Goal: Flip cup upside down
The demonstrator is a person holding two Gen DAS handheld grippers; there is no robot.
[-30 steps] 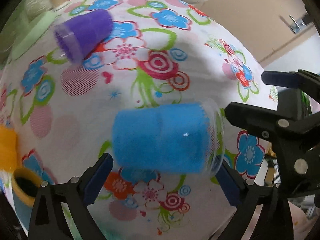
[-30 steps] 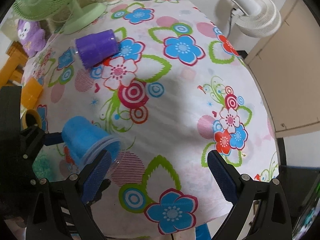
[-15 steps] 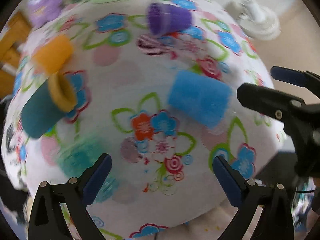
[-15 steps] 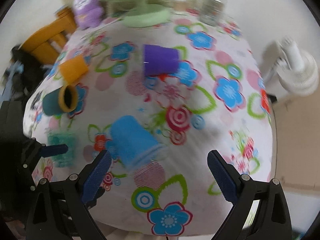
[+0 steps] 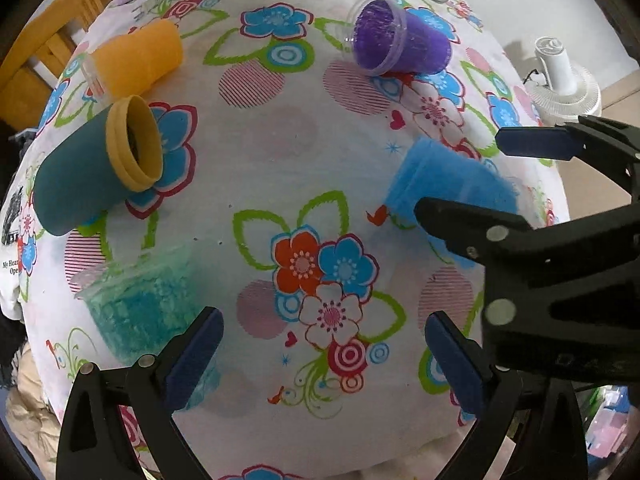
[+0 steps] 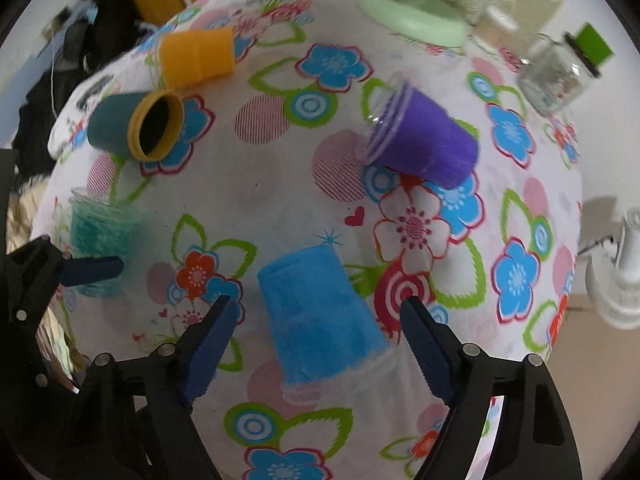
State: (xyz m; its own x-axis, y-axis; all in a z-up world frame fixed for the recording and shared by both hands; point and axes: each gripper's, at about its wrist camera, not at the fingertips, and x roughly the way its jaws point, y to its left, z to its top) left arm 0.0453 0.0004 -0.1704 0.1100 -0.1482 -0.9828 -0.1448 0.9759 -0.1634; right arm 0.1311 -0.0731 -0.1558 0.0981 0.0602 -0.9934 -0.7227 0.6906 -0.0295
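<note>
A blue cup [image 6: 320, 312] lies on the flowered tablecloth between the open fingers of my right gripper [image 6: 316, 344], its clear rim toward me; the pads stand apart from its sides. In the left wrist view the blue cup [image 5: 448, 184] is partly behind the right gripper [image 5: 480, 184]. My left gripper [image 5: 320, 356] is open and empty above the cloth, with a green cup [image 5: 140, 304] standing by its left finger. A purple cup [image 6: 420, 140], an orange cup [image 6: 196, 56] and a teal cup with a yellow rim [image 6: 132, 124] lie on their sides farther back.
A pale green fan base [image 6: 412, 16] and a glass jar [image 6: 556, 76] stand at the table's far edge. A white fan [image 5: 560, 80] stands on the floor to the right. A wooden chair [image 5: 36, 60] is at the far left.
Both grippers have swung and pulled back. The blue cup, earlier between the left gripper's fingers, now lies between the right gripper's open fingers. The green cup has come into view by the left finger.
</note>
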